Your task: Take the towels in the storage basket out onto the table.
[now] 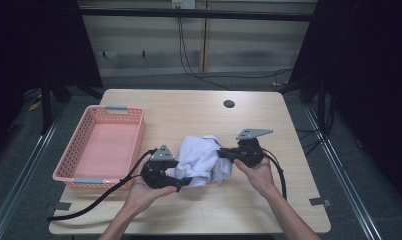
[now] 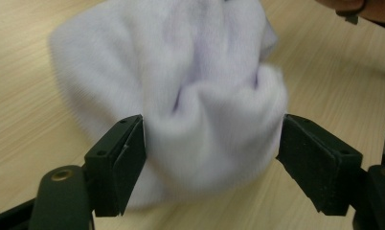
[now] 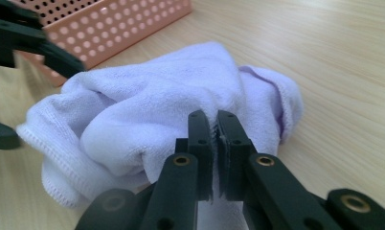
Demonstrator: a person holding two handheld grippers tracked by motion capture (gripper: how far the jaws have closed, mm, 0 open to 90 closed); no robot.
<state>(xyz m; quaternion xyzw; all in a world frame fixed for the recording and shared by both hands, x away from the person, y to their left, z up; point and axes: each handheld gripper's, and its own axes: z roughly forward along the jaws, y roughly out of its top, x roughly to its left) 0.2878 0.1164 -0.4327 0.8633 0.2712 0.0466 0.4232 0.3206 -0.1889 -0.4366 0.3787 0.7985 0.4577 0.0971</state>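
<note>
A crumpled white towel (image 1: 203, 159) is seen at the centre of the high view, lying bunched on the worktop (image 1: 269, 200), just right of the pink basket (image 1: 79, 172), which is empty. The right hand-held gripper (image 3: 214, 125) is clamped on a thin fold of the towel, its jaws nearly together. The left hand-held gripper (image 2: 212, 153) is spread wide with a bulge of cloth between its pads; whether they press on it cannot be told, as the cloth there is blurred. Judged from this, the towel is gripped on one side only; nothing is yet folded or put in the basket. The towel's underside and edges are hidden in its own folds
</note>
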